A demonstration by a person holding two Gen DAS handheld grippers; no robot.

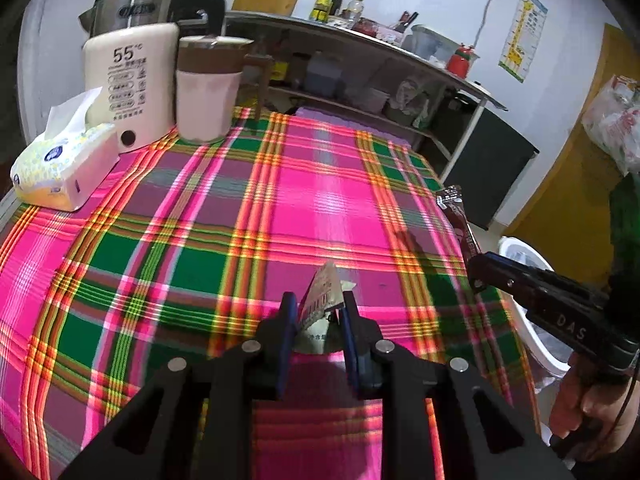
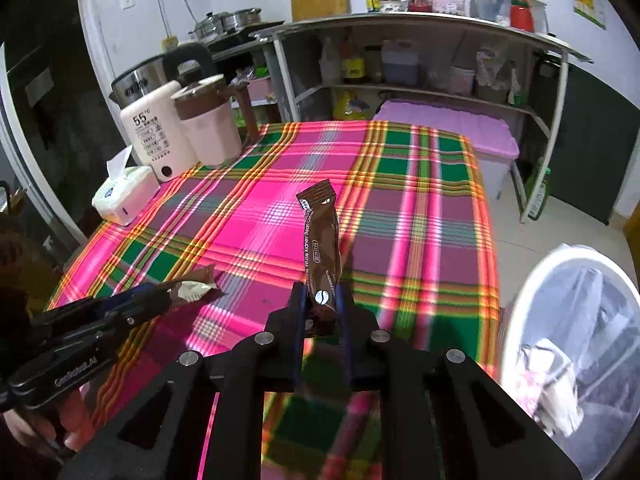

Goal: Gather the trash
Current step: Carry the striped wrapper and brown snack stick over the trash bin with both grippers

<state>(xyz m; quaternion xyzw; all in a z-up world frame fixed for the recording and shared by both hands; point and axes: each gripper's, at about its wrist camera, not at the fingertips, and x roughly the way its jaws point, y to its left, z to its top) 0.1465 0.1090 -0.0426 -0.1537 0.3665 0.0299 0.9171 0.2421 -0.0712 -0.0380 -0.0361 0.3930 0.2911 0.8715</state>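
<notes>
My left gripper is shut on a torn pink and silver wrapper, held a little above the plaid tablecloth; the same wrapper shows at the left gripper's tip in the right wrist view. My right gripper is shut on a long brown coffee sachet that stands upright between the pads, lifted off the cloth. In the left wrist view that sachet sticks up from the right gripper at the table's right edge. A white bin lined with a clear bag stands on the floor to the right.
At the back left of the table stand a tissue pack, a white water warmer, a pink cup with a brown lid and a steel kettle. A shelf unit with bottles and a purple-lidded box lie beyond the table.
</notes>
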